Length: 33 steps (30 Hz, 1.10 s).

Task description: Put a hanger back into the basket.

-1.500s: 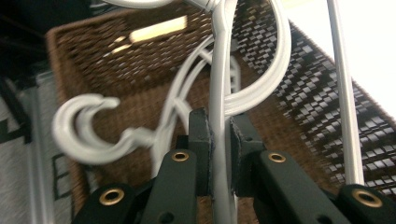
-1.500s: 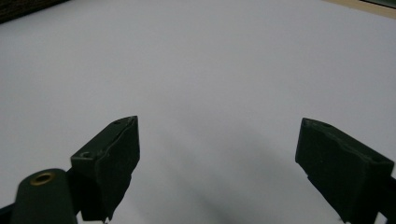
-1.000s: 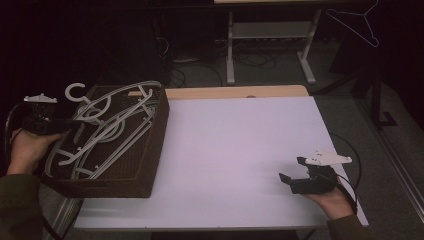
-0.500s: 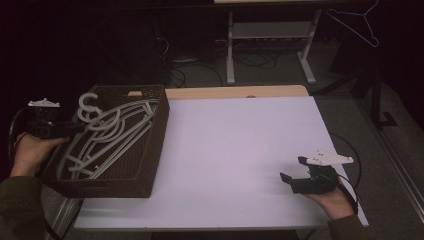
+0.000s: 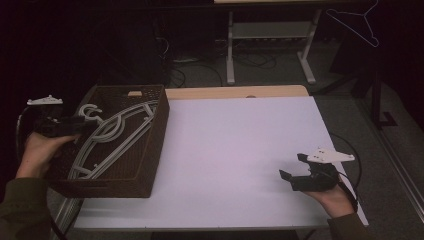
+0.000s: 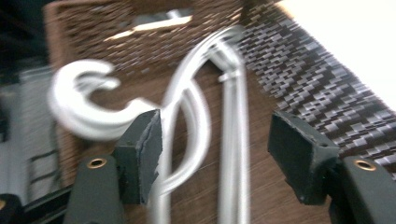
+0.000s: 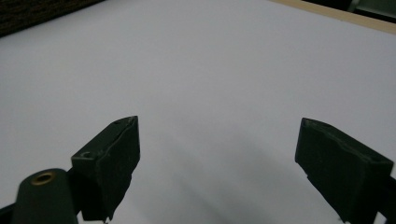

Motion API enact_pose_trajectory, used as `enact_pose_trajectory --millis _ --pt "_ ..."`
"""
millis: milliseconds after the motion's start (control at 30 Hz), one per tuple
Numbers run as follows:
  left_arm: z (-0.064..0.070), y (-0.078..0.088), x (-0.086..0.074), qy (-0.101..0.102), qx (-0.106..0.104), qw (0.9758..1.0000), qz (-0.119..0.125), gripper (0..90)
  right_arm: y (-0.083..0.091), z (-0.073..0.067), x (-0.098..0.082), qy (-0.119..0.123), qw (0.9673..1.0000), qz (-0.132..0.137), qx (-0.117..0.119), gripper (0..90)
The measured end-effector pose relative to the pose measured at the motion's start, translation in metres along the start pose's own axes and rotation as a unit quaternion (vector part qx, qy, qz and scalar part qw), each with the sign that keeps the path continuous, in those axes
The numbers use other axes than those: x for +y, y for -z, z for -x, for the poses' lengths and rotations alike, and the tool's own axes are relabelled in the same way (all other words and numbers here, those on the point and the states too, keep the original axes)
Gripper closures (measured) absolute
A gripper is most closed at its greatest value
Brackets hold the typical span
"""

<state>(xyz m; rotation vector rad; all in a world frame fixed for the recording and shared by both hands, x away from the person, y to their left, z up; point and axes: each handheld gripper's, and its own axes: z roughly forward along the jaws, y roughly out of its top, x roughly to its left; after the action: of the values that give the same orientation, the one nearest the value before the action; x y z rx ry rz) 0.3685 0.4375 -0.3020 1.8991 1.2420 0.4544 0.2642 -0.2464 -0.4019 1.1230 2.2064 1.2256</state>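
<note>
The white table (image 5: 240, 150) takes up the middle of the high view, bare across its lit top. At its left edge stands the dark woven basket (image 5: 155, 145), and inside it lie the pale plastic hangers (image 5: 107, 140), stacked loosely with their hooks toward the upper left of the frame.

The left gripper (image 5: 75, 125) hangs over the basket's left rim. Its jaws have just been opening; in the left gripper view they stand spread, with one hanger's curved arm passing between them and its hook (image 6: 81, 107) beside the left pad, neither pad pressing on it. So the hanger looks released into the basket.

The right gripper (image 5: 295, 167), at the lower right, rests over bare table, jaws spread wide and holding nothing.

No hanger lies on the table, so the loading seems done or nearly so.
</note>
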Motion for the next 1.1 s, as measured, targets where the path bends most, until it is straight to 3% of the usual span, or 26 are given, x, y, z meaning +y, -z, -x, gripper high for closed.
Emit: enact_pose_trajectory --millis 267,567,767,1000,1100 --pt "0.036 -0.011 0.009 -0.025 -0.048 0.9984 0.019 25.3 0.003 0.0 0.007 -0.004 0.9998 0.015 0.009 13.6" --pt "0.079 -0.023 0.014 -0.049 -0.087 0.9934 0.056 14.3 0.005 0.0 0.021 -0.006 0.9989 0.04 0.024 13.6" --pt "0.109 -0.033 0.011 -0.061 -0.118 0.9876 0.083 12.0 0.008 -0.001 0.032 -0.001 0.9977 0.06 0.034 13.0" --pt "0.141 -0.043 0.006 -0.064 -0.162 0.9786 0.11 7.0 0.008 -0.004 0.049 0.01 0.9952 0.086 0.046 7.2" --pt "0.154 -0.046 0.003 -0.076 -0.17 0.9752 0.119 6.2 0.007 -0.006 0.055 0.013 0.9939 0.098 0.048 3.8"
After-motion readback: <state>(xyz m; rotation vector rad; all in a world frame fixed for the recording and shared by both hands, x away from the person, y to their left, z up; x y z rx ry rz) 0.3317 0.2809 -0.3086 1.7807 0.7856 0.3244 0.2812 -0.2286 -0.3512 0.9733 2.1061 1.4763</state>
